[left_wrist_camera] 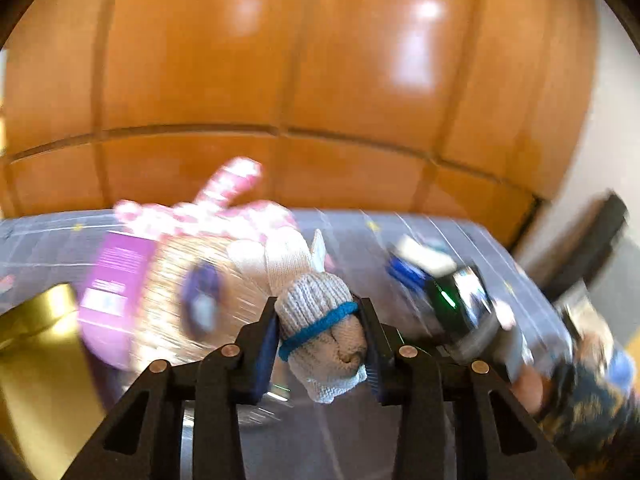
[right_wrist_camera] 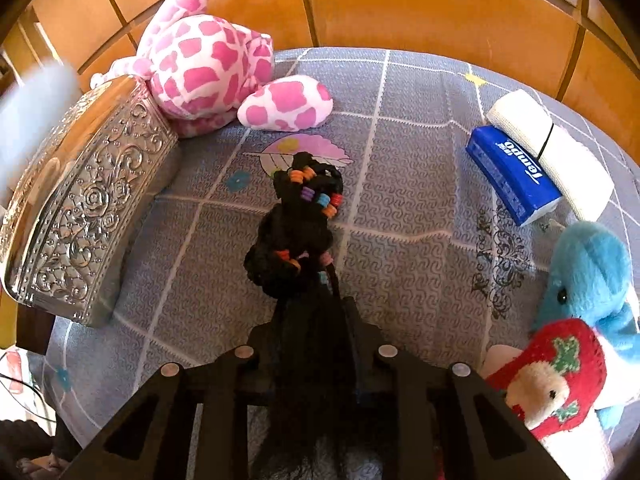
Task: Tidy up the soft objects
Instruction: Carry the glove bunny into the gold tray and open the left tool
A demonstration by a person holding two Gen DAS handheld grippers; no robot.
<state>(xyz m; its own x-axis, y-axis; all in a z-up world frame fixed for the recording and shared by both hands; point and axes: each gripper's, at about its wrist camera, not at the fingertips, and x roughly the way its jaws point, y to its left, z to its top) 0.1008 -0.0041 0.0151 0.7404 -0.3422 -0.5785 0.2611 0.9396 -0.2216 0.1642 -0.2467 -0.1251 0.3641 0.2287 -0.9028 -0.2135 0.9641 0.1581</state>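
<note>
Left claw (left_wrist_camera: 320, 330): closed on the knitted glove (left_wrist_camera: 316, 316), blue pads pressing both sides of the grey cuff near its blue band.
Glove: bunched and dangling clear of the bedcover (left_wrist_camera: 420, 240), pale fingers trailing forward; gripped at the thick cuff, likely because the folded knit gives the pads something firm to bite.
Left view: heavily smeared, so finer detail beyond the glove hard to read; silver box (left_wrist_camera: 172, 300) with a purple label just behind it, gold-coloured shape (left_wrist_camera: 36, 344) at the lower left, unidentifiable.
Right claw (right_wrist_camera: 310, 312): narrowed around a black braided hairpiece (right_wrist_camera: 298, 236), dark strands pinched between the jaws.
Hairpiece: beaded end lying forward on the bedcover, loose hair running back through the claw; caught at the thin middle, probably to lift the whole length in one go.
Pink spotted plush (right_wrist_camera: 208, 64): against the wooden panelling (right_wrist_camera: 440, 4), touching the far end of the silver box.
Tissue pack (right_wrist_camera: 512, 176): blue, beside a white bandage roll (right_wrist_camera: 552, 152) at the right.
Blue plush (right_wrist_camera: 588, 276): at the right edge, touching a red-and-white plush (right_wrist_camera: 552, 376).
Stage, as a judgement: two soft items in hand, neither yet sorted; no destination evident.
Risk: hairpiece slipping, being thin and slack.
</note>
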